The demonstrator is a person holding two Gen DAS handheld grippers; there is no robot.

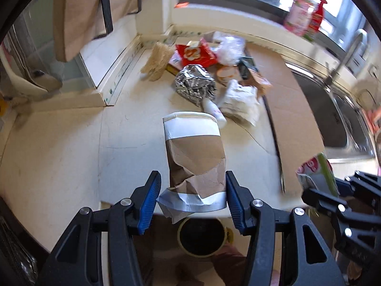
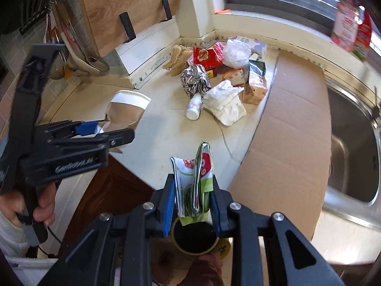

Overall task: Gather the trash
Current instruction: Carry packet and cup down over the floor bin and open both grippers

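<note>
Lying heaped at the back of the counter (image 2: 166, 124), left to right: one straw-coloured scrubber (image 2: 177, 57), one red snack bag (image 2: 207, 56), one crumpled foil wrapper (image 2: 195, 81), one small white bottle (image 2: 194, 107) on its side, one wad of white paper (image 2: 226, 106), one clear plastic bag (image 2: 237, 52), one brown carton (image 2: 256, 88). Spread flat between heap and steel sink (image 2: 352, 143): one sheet of cardboard (image 2: 293, 124). Hanging over the counter's left end: a wooden board (image 2: 128, 7).

Clamped by the left gripper (image 1: 193, 197) at its crushed base: one brown-and-white paper cup (image 1: 194, 150), rim pointing away, held above the counter edge. Pinched narrowly in the right gripper (image 2: 193, 197): one folded red-and-green wrapper (image 2: 195, 178), standing upright between the blue pads (image 2: 169, 200).

Waiting below both grippers on the floor: one round bin (image 2: 195, 238), dark inside, contents impossible to tell.
</note>
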